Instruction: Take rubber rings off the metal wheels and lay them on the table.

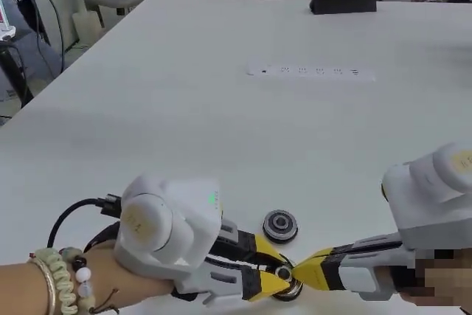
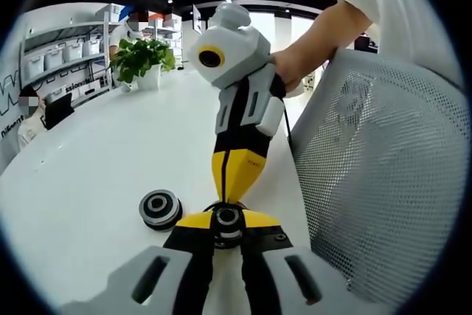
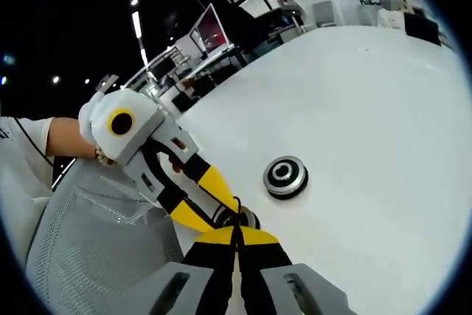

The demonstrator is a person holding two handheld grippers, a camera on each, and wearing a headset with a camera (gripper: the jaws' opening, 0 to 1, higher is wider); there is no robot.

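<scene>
Two hand-held grippers meet over a small metal wheel (image 2: 227, 223) at the near edge of a white table (image 1: 221, 108). The left gripper (image 1: 279, 274) clamps the wheel between its yellow jaws. The right gripper (image 3: 236, 235), coming in from 3 o'clock in the head view, has its jaws pressed narrow on what appears to be the rubber ring (image 2: 221, 203) at the wheel's rim. A second wheel (image 1: 280, 225), ring still on, lies just beside the pair at 12 o'clock.

The peel likely goes best if the left gripper keeps the wheel steady while the right draws the ring outward and around the rim, not straight up. A weak pinch could let it snap back.

In the left gripper view, a white pot (image 2: 150, 79) at 11 o'clock holds a leafy plant (image 2: 140, 55). The contents of the shelf bins (image 2: 55, 57) at 10 o'clock are too small to make out.
</scene>
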